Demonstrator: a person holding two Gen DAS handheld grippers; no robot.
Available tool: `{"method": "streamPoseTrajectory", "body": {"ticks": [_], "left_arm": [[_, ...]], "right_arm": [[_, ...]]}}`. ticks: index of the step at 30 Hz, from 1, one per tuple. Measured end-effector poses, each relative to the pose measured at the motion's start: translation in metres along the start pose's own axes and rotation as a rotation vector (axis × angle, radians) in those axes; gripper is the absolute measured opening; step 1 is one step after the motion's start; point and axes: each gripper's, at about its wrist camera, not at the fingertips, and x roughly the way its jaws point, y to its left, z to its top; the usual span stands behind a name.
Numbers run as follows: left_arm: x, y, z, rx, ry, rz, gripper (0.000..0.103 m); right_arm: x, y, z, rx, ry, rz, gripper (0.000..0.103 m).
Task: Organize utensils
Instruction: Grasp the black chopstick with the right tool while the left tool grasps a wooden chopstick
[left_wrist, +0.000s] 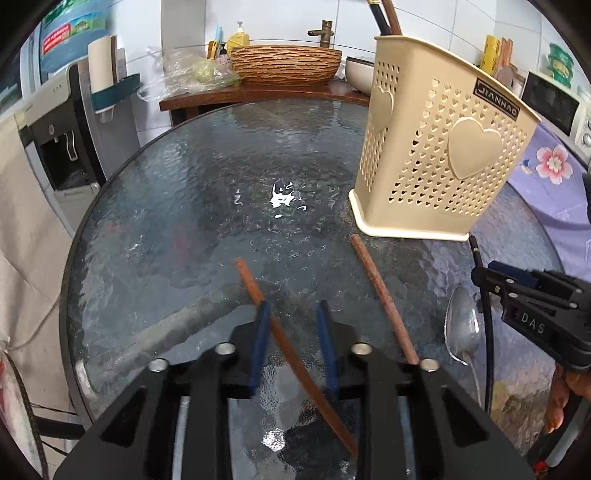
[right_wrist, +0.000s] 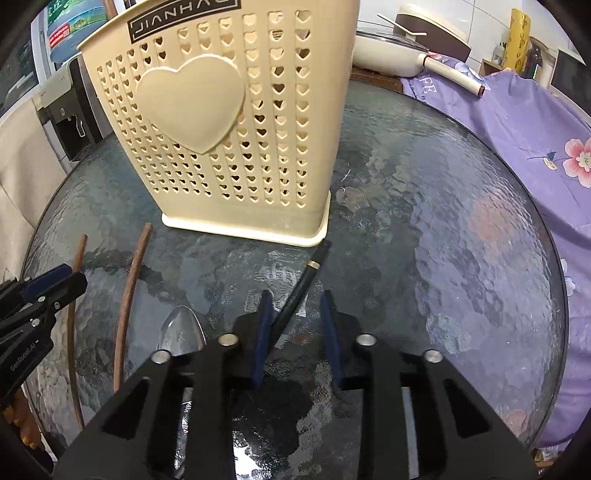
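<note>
Glass of the round table (left_wrist: 177, 192) lies bare left of the cream utensil holder (left_wrist: 436, 147), which stands near the far rim. Left gripper (left_wrist: 293, 314) straddles one brown chopstick (left_wrist: 291, 354) with narrow jaws, pads not visibly pressing; right gripper (right_wrist: 297, 306) likewise straddles the black chopstick (right_wrist: 295, 299). Another brown chopstick (left_wrist: 384, 299) and a spoon (left_wrist: 461, 325) lie between them.

Even daylight (glare on glass (left_wrist: 284, 199))
</note>
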Motion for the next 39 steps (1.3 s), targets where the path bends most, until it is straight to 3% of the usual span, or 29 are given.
{"method": "streamPoseTrajectory", "body": {"ticks": [2,10,27,34,36,37,38,39], "left_arm": [[0.000,0.001,0.000,-0.011,0.005,-0.013,0.012],[0.003,-0.007,0.003,-0.011,0.010,-0.043,0.002],[0.003,-0.017,0.016,-0.045,0.003,-0.123,0.000],[-0.003,-0.017,0.018,-0.033,-0.014,-0.093,0.000],[-0.003,-0.019,0.017,-0.017,-0.018,-0.063,0.003],[-0.003,-0.020,0.015,-0.016,-0.018,-0.061,0.012],[-0.002,-0.021,0.014,-0.016,-0.012,-0.059,0.028],[-0.002,-0.022,0.013,-0.017,-0.006,-0.057,0.035]], "right_arm": [[-0.002,0.005,-0.002,0.000,-0.004,-0.004,0.017],[-0.004,-0.007,-0.002,0.034,-0.009,0.016,0.012],[-0.003,-0.044,-0.004,0.186,-0.009,0.122,0.008],[0.000,-0.059,0.001,0.200,-0.014,0.128,0.008],[0.001,-0.058,0.000,0.199,-0.013,0.126,0.008],[0.001,-0.056,-0.001,0.197,-0.015,0.123,0.008],[0.001,-0.056,-0.001,0.196,-0.016,0.120,0.008],[0.001,-0.056,-0.002,0.195,-0.017,0.120,0.008]]}}
